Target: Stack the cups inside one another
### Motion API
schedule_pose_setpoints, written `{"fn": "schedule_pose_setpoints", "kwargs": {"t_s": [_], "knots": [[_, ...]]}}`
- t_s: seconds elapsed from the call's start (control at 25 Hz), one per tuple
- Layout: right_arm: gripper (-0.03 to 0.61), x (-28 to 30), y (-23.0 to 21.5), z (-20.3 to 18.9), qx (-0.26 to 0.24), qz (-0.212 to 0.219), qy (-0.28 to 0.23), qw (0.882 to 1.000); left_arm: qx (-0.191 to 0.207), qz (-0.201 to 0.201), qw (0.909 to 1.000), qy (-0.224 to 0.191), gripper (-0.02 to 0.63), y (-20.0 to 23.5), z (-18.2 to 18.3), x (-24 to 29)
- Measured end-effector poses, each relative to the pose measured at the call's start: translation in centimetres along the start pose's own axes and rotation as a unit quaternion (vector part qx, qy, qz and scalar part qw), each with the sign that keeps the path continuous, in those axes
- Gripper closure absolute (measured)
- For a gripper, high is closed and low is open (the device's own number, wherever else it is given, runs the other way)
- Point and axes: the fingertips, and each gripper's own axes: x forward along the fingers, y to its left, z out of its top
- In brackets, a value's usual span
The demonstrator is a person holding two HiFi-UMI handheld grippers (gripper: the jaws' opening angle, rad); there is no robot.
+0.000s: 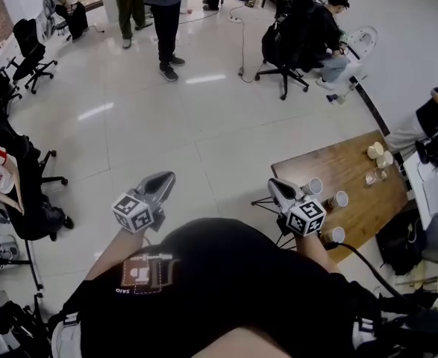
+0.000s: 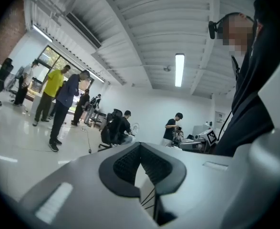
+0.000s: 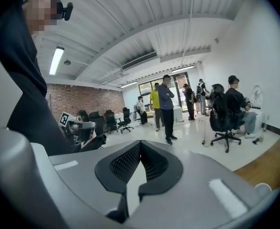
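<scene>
A wooden table [image 1: 345,177] stands beside a white wall [image 1: 416,36]. A glossy pale floor [image 1: 159,125] spreads left of the table and beyond it. A black swivel chair [image 1: 282,47] stands beyond the table, with more black chairs [image 1: 28,43] far to its left. A strip light [image 2: 179,69] glows overhead.

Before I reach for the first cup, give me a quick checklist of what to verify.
1. Left tongs empty: ok, shut on nothing.
2. Right tongs empty: ok, shut on nothing.
3. Tongs open for a grasp: not ok, both are shut.
4. Cups in sight: ok, three white cups stand apart on the wooden table.
5. Tongs near a cup: not ok for the left, which is over the floor, off the table.
6. Cups sized to nest: cannot tell.
</scene>
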Motion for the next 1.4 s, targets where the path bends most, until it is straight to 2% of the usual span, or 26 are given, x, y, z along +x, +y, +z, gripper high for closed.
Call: {"fn": "schedule_pose_setpoints", "kwargs": {"t_s": [0.16, 0.32, 0.52, 0.8, 0.92, 1.12, 1.24, 1.32, 1.4], "knots": [[0.565, -4.0, -1.1, -1.5, 0.034, -0.079, -0.011, 0.996, 0.009, -0.094, 0.9946, 0.044, 0.618, -1.7, -1.3, 5.1], [0.565, -10.1, -3.9, -2.3, 0.02, -0.141, -0.01, 0.99, 0.015, -0.16, 0.985, 0.063, 0.618, -6.4, -2.1, 11.8], [0.565, -20.6, -8.4, -4.1, 0.048, -0.234, -0.049, 0.97, 0.032, -0.254, 0.9628, 0.088, 0.618, -15.7, -3.3, 21.4], [0.565, -33.2, -12.6, -7.4, 0.08, -0.326, -0.071, 0.939, 0.043, -0.348, 0.9283, 0.122, 0.618, -28.3, -6.5, 30.2], [0.565, -36.7, -13.6, -8.8, 0.097, -0.372, -0.083, 0.92, 0.048, -0.394, 0.9066, 0.143, 0.618, -31.7, -7.9, 33.1], [0.565, -39.0, -14.1, -11.0, 0.138, -0.451, -0.102, 0.876, 0.051, -0.467, 0.8652, 0.175, 0.618, -33.6, -10.3, 37.9], [0.565, -38.8, -14.0, -10.8, 0.153, -0.506, -0.113, 0.841, 0.044, -0.517, 0.833, 0.191, 0.618, -34.3, -10.9, 40.4], [0.565, -37.9, -13.6, -10.0, 0.159, -0.537, -0.125, 0.819, 0.046, -0.554, 0.807, 0.2, 0.618, -34.2, -11.0, 41.5], [0.565, -36.5, -13.2, -9.4, 0.161, -0.558, -0.127, 0.804, 0.053, -0.584, 0.7835, 0.204, 0.618, -33.8, -10.9, 42.6]]}}
